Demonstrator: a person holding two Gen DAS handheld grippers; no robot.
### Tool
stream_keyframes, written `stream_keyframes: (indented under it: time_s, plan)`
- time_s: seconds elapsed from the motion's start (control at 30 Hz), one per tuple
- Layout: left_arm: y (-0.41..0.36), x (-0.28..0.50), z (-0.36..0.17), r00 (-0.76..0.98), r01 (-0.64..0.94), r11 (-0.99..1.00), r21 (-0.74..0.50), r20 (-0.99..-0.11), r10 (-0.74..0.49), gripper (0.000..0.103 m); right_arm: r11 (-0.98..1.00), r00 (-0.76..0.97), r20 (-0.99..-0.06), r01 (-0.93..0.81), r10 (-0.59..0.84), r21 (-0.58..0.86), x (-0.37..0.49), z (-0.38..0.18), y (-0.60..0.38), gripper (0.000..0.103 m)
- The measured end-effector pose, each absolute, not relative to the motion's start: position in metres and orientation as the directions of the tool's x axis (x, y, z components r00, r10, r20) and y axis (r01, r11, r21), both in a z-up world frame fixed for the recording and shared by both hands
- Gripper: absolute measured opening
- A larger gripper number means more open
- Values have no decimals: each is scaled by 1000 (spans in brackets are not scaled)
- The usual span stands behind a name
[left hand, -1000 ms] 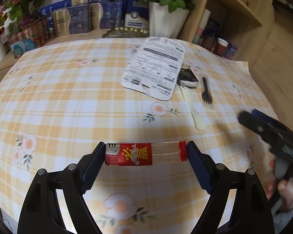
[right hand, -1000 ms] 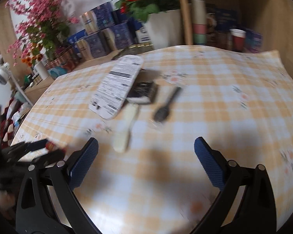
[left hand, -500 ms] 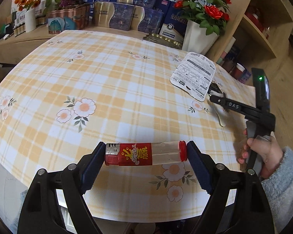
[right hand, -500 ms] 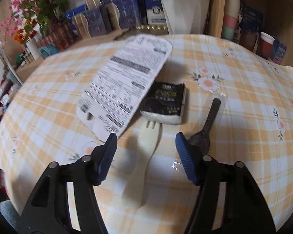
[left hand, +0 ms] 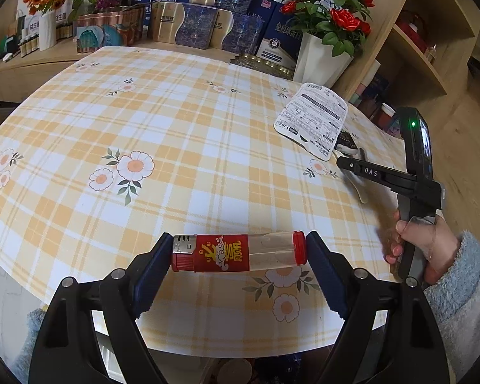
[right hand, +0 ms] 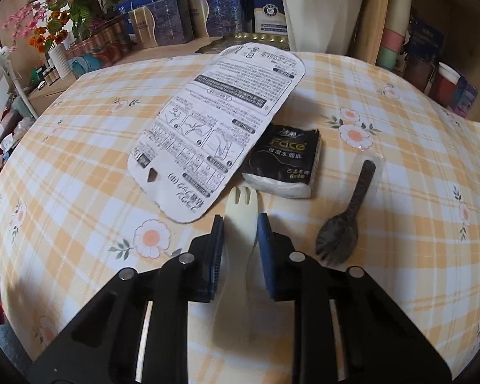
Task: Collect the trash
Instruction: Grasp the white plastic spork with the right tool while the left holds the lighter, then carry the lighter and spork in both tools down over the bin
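Note:
My left gripper (left hand: 238, 251) is shut on a red and clear lighter (left hand: 238, 253), held crosswise above the near table edge. My right gripper (right hand: 240, 228) has closed around a cream plastic fork (right hand: 240, 217) lying on the checked tablecloth, pads against both its sides. Beyond it lie a white printed card (right hand: 220, 128), a black tissue pack (right hand: 284, 163) and a black wrapped spork (right hand: 345, 227). In the left wrist view the right gripper (left hand: 348, 163) reaches toward the card (left hand: 313, 121).
A white vase of red roses (left hand: 323, 60), blue and gold boxes (left hand: 188, 25) and a wooden shelf (left hand: 409, 41) with cups stand behind the table. The yellow checked table (left hand: 176, 147) spreads to the left.
My right gripper moved down onto the cream fork and its jaws narrowed around it. My left gripper pulled back toward the near table edge, still holding the lighter.

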State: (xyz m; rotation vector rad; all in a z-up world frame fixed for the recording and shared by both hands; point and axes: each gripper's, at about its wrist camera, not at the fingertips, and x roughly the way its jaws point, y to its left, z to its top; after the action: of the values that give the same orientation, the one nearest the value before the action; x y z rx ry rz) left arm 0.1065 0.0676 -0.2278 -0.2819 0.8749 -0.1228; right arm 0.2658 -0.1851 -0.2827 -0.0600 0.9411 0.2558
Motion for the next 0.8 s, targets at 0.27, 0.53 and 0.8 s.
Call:
stream_keyframes:
  time_s: [0.27,0.53,0.8]
  plan:
    - [68,88,-217,648,15,953,-302,-723,-240,81,956,628,-735,-276,254,95,205,-246,-187,25]
    - [62,56,-204,643,53,955,-291,-722,-256,81,941,658,-677,-288,328,176,128,-217,-196,25]
    - [48,12,-192,637,126,953,-276,-714,-291,81,923,661,-646,-312,382,226,48,-206,-193,25]
